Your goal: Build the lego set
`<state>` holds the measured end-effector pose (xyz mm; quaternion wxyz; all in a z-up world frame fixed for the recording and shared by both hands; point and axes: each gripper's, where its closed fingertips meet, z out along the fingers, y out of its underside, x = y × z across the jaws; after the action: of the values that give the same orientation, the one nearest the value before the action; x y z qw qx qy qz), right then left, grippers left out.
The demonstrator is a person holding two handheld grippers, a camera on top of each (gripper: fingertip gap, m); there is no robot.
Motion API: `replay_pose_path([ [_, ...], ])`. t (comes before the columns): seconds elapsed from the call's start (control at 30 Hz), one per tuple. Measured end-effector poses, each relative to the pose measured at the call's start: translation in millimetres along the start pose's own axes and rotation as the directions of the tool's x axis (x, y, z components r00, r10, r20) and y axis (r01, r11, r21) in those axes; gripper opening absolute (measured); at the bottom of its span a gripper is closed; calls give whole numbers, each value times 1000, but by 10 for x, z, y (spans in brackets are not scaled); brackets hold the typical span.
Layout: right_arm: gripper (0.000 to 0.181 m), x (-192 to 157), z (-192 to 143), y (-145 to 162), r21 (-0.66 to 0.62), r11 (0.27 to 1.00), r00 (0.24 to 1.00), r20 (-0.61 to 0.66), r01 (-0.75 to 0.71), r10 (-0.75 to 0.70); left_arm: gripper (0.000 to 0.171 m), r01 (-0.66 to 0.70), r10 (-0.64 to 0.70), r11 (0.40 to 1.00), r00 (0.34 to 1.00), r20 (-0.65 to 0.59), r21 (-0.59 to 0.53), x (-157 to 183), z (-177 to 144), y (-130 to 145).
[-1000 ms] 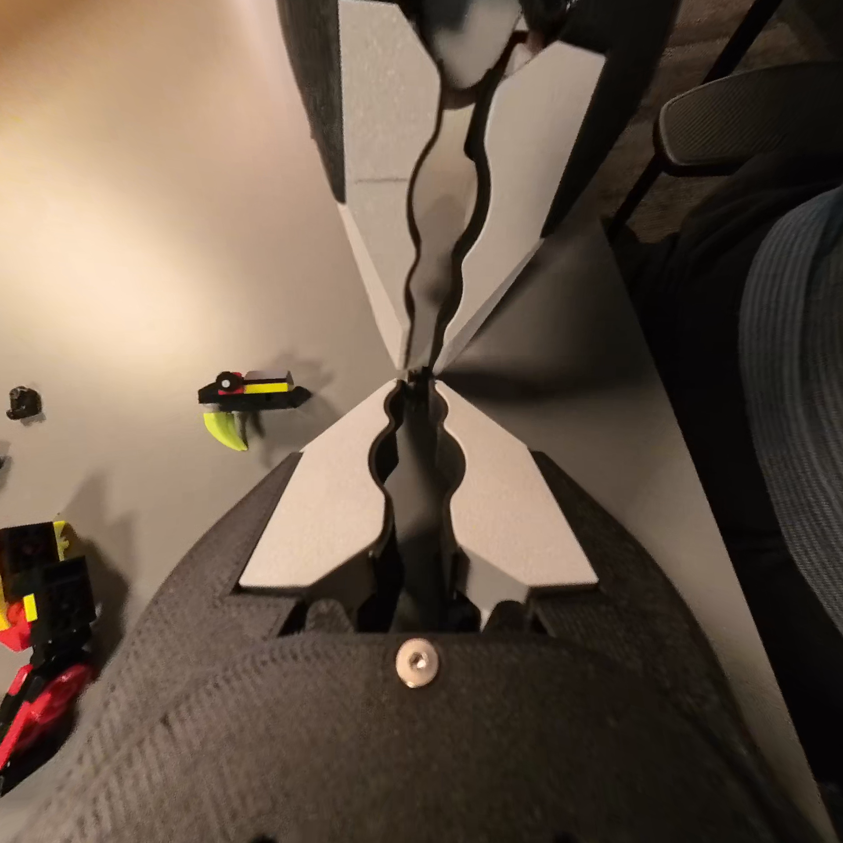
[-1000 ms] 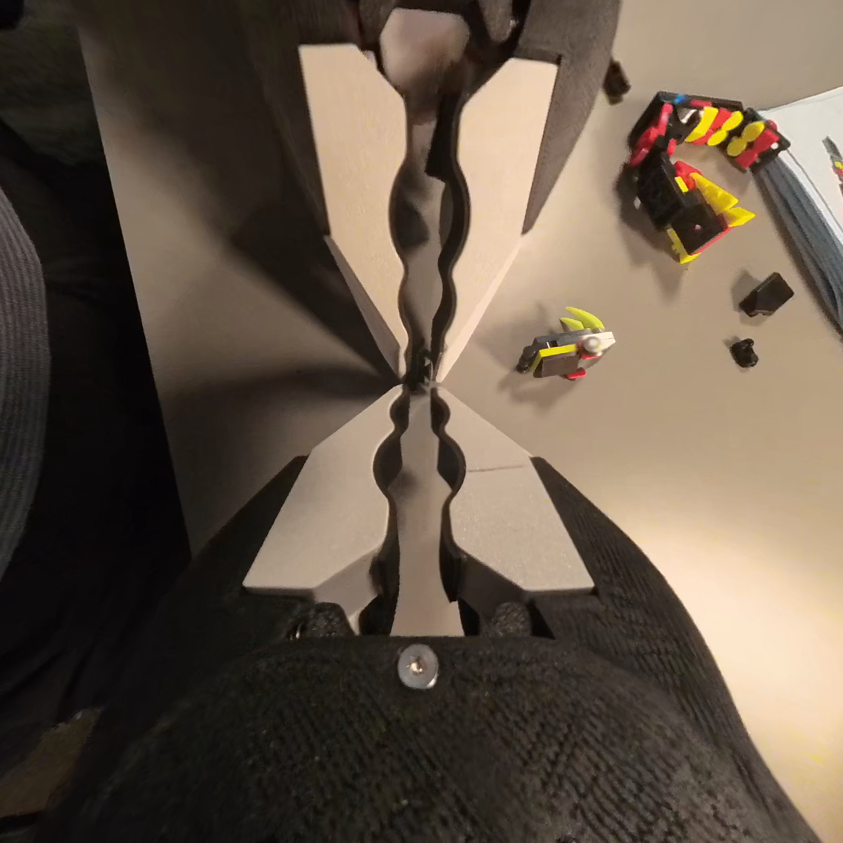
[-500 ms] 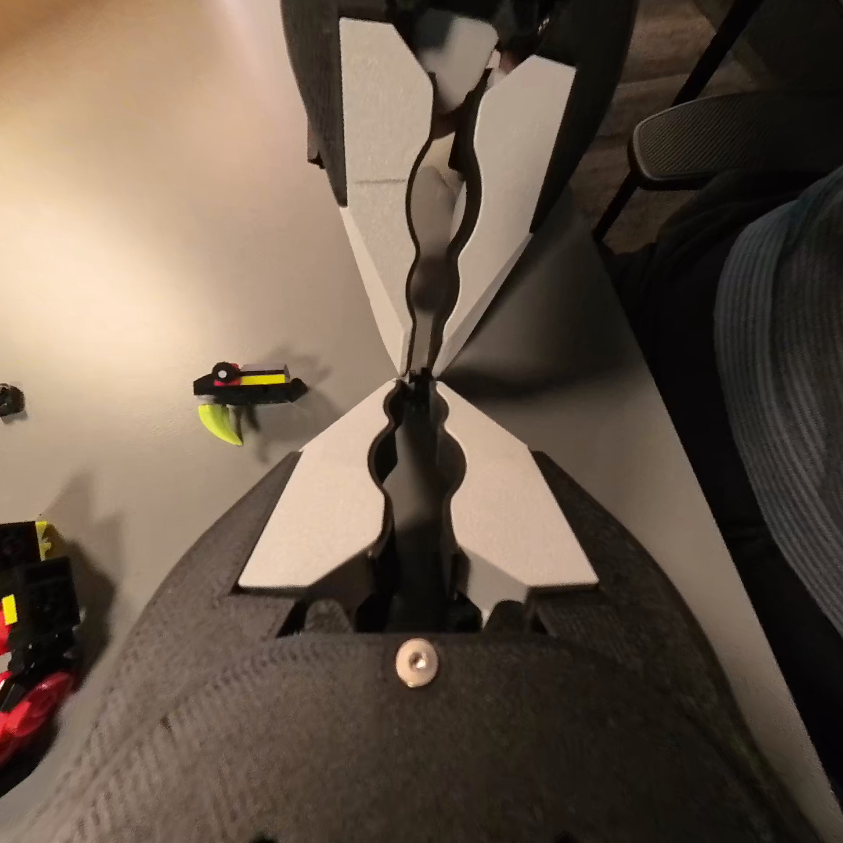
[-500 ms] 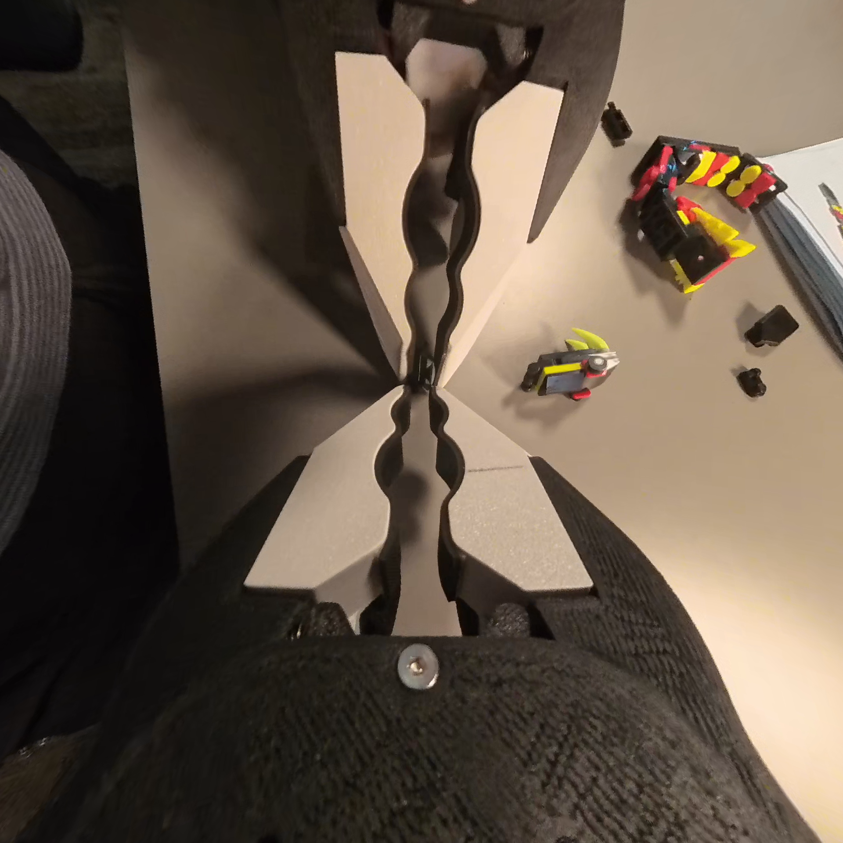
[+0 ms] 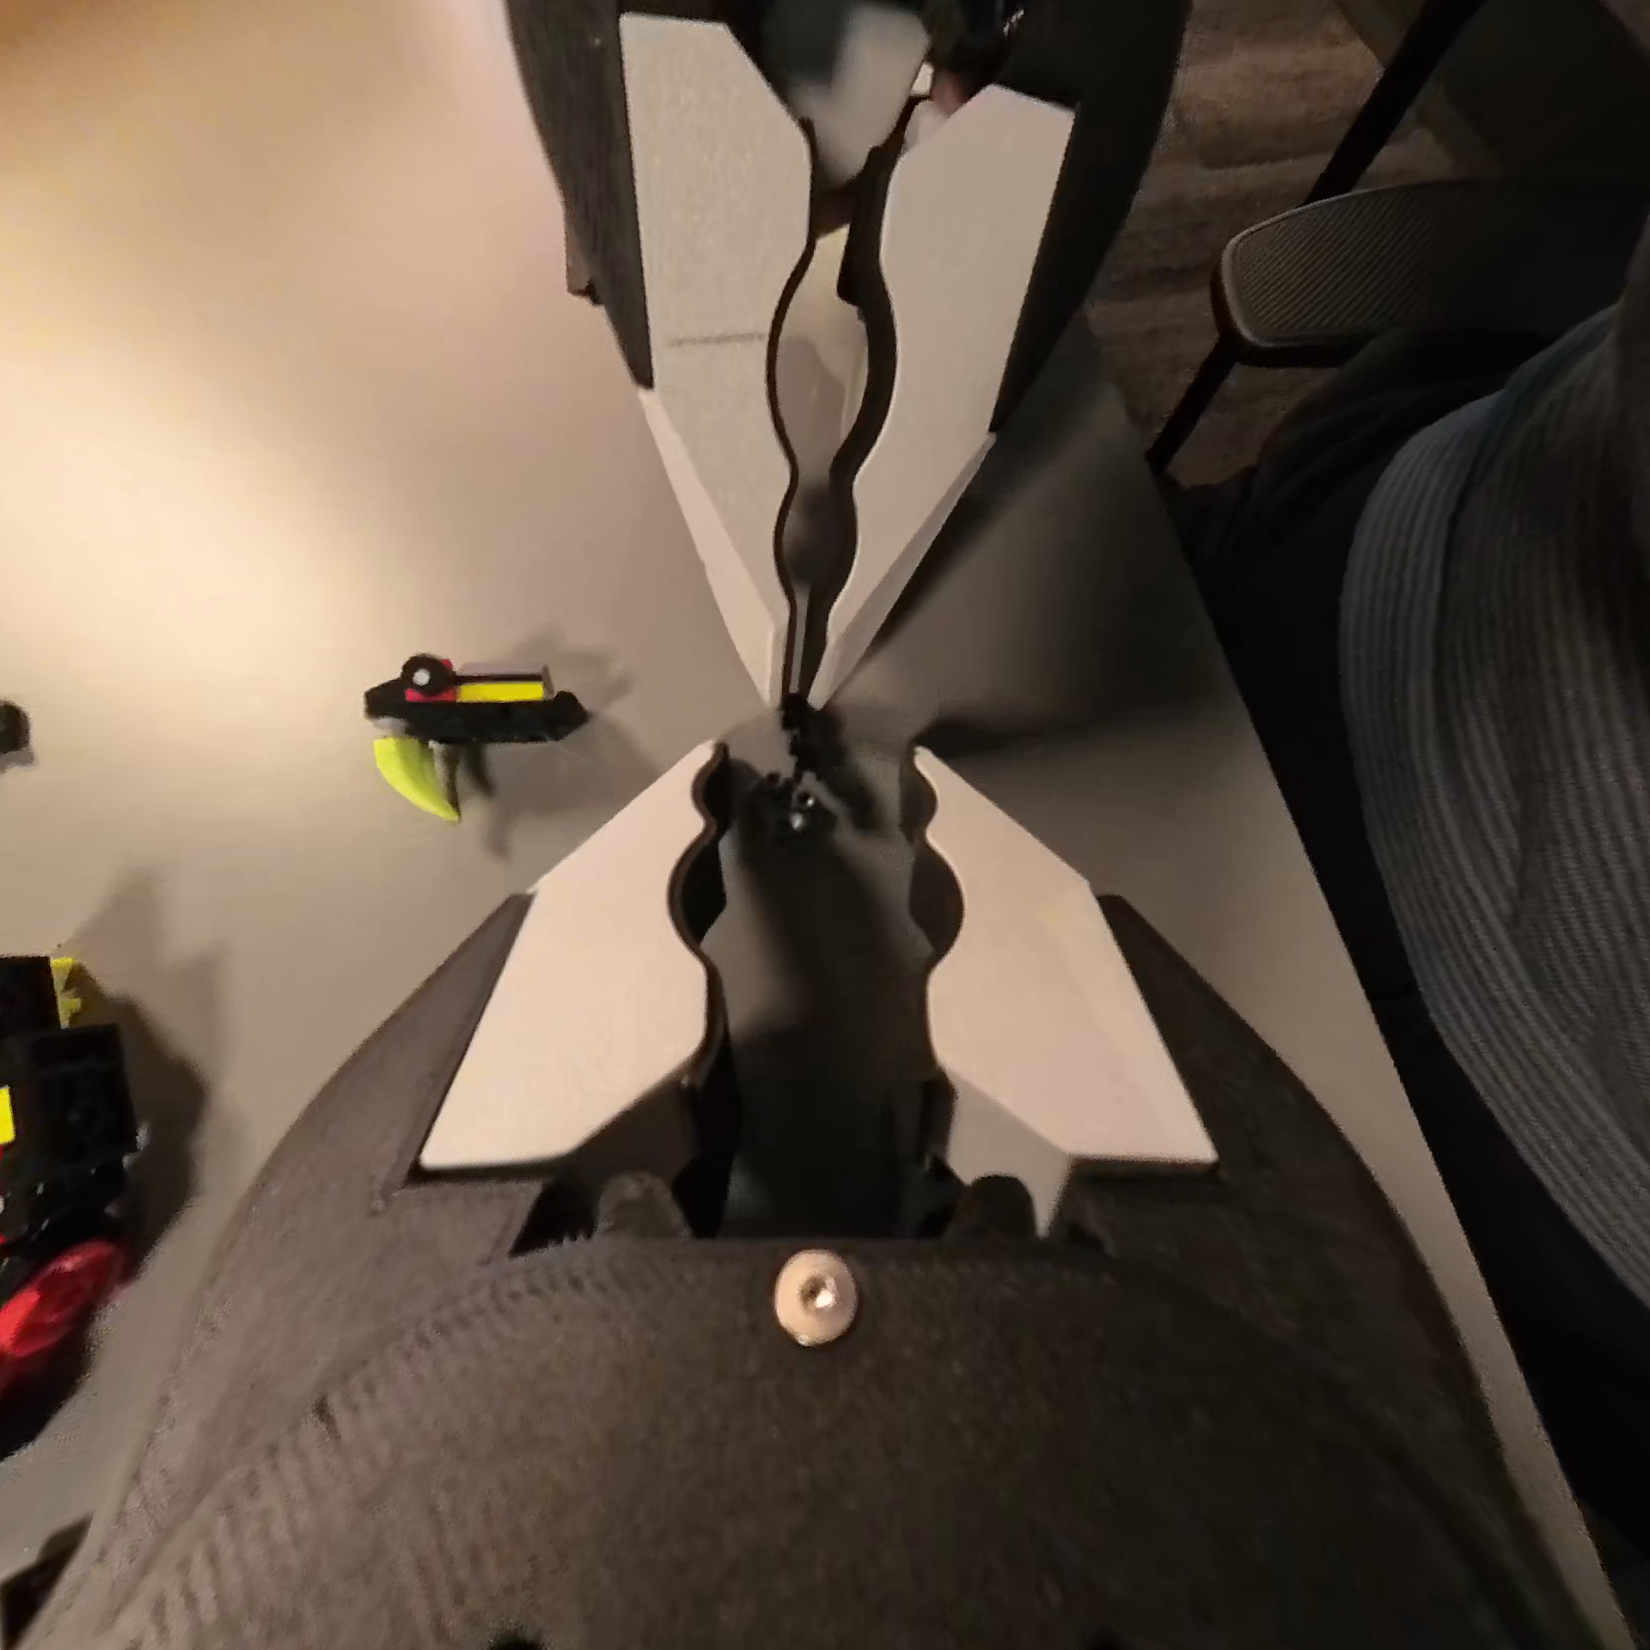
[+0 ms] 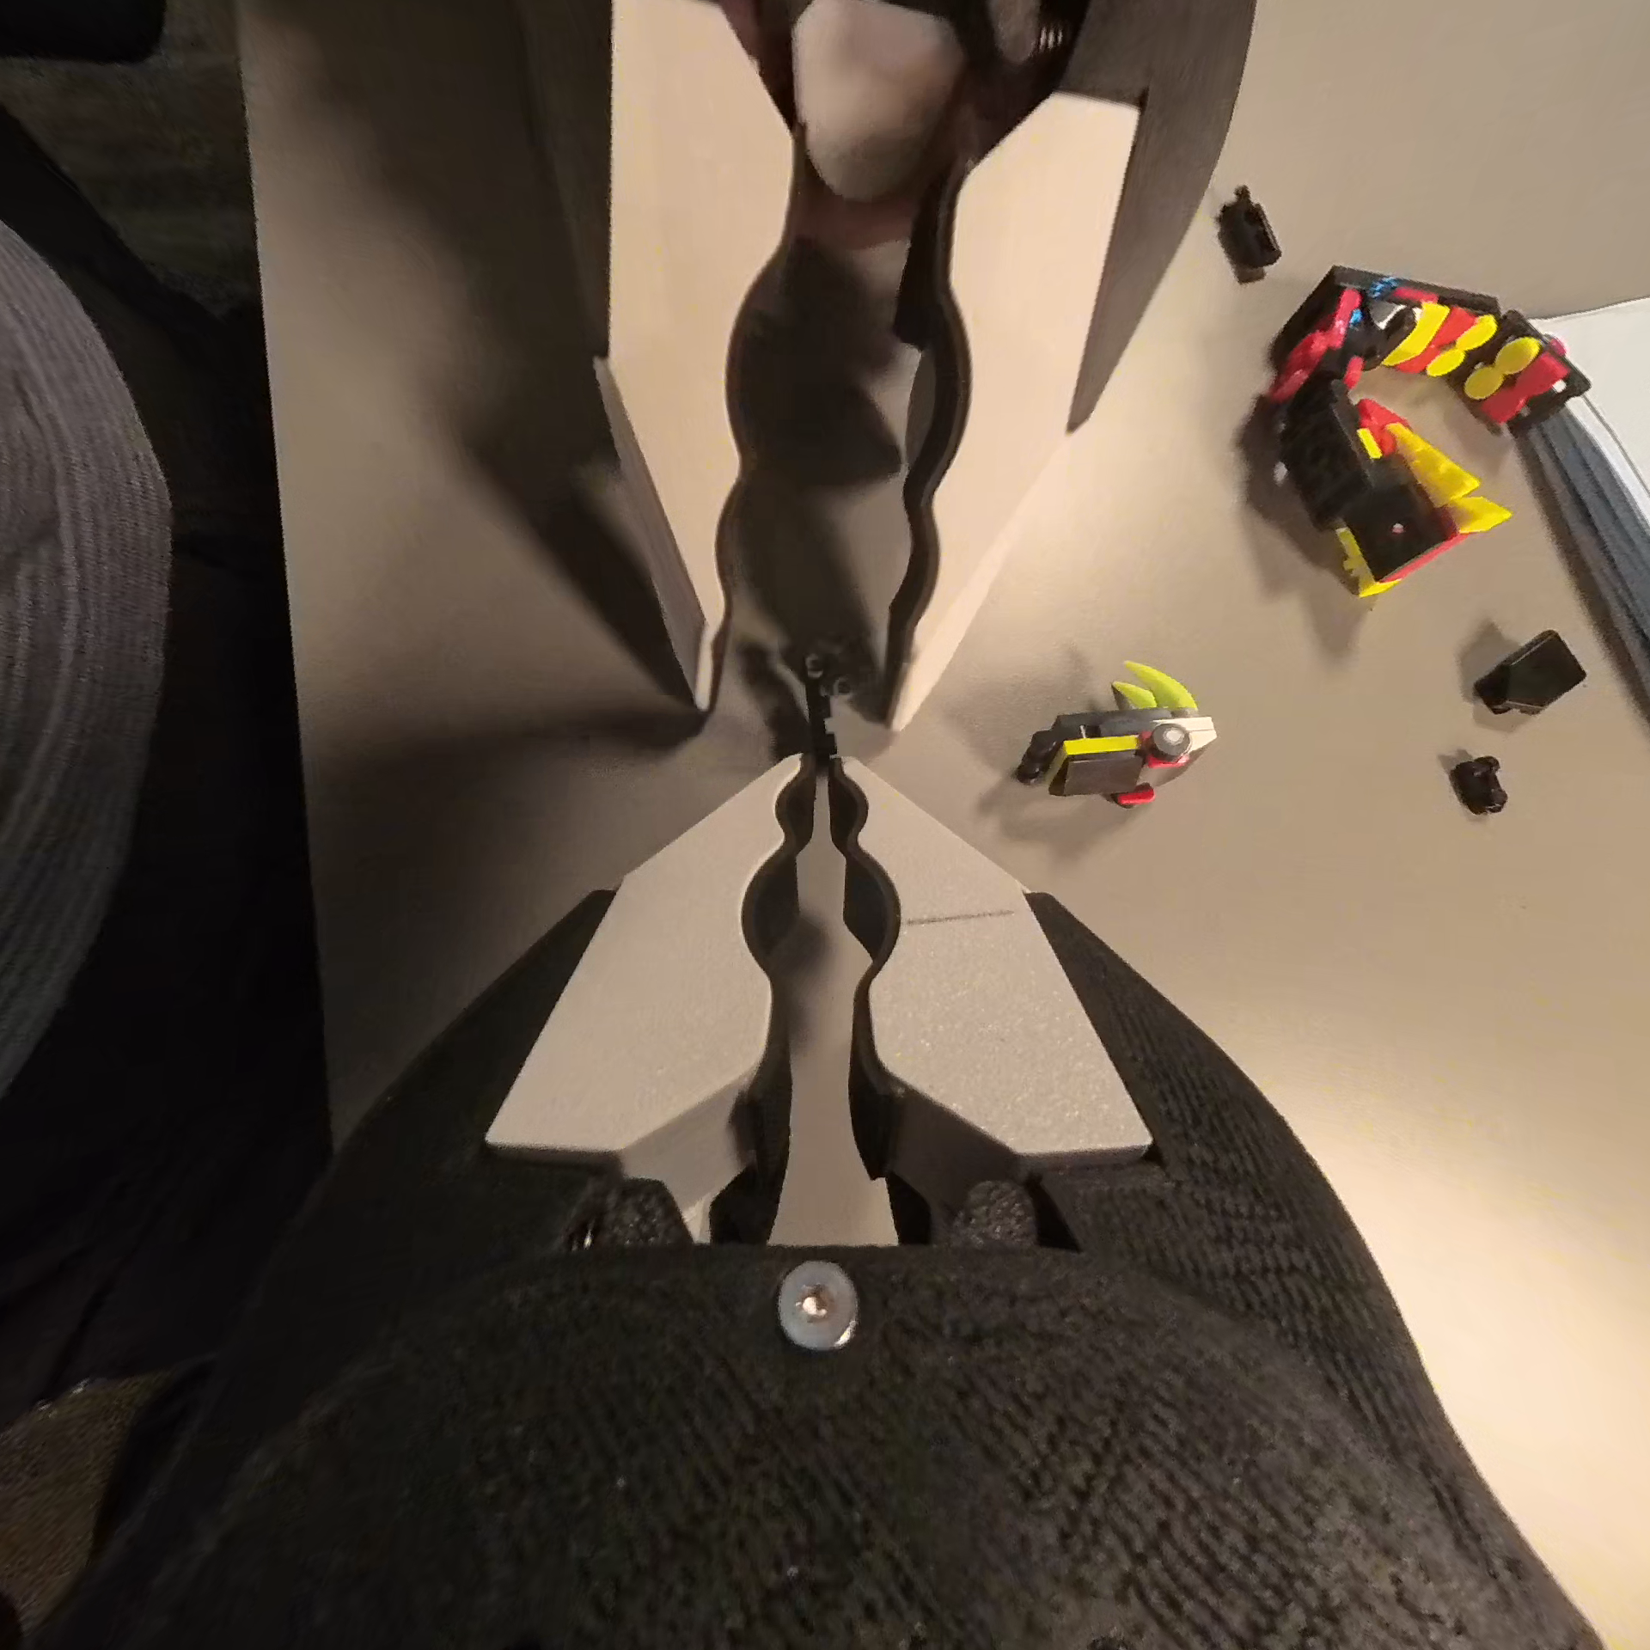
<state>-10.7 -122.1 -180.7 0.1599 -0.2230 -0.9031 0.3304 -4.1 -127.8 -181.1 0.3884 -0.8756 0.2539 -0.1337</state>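
Two grippers are met tip to tip above the table edge. The left gripper [image 5: 817, 759], pinched to a slit half a second ago, is now seen spread, its fingers [image 5: 1009, 937] parted wide. The right gripper [image 6: 821, 768] is kept nearly closed on a small black piece [image 6: 820, 705], which juts from its tips into the gap of the opposite tongs. A release by the left is suggested: either a hand-over or the end of a press-fit, though the joint is too small and dark to be judged.

The clawed sub-assembly [image 6: 1120, 745] is left lying well apart on the grey table [image 5: 223, 357]. Farther off lie the red, yellow and black main build [image 6: 1393, 429] and three loose black parts [image 6: 1529, 686]. A paper booklet corner is noted by the build. Beyond the table edge, a chair armrest [image 5: 1393, 259] and a striped sleeve [image 5: 1518, 714] are seen.
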Motion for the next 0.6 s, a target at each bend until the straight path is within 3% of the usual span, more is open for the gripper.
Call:
replay_pose_path([
  [0.13,1,-21,12,-38,8,1000,1000,22,-15,15,39,40,-40,999,999,17,14,-30,-92,65],
  [0.3,1,6,-1,-162,61,998,1000,-19,16,-15,29,4,-7,997,999,37,72,10,-176,18],
  [0.4,0,62,-65,-297,98,975,969,-164,201,-183,25,145,-142,984,989,-33,100,56,-186,-17],
  [0.6,0,144,-160,-465,-21,873,803,-383,487,-457,11,380,-346,892,922,-172,244,27,-363,-187],
])
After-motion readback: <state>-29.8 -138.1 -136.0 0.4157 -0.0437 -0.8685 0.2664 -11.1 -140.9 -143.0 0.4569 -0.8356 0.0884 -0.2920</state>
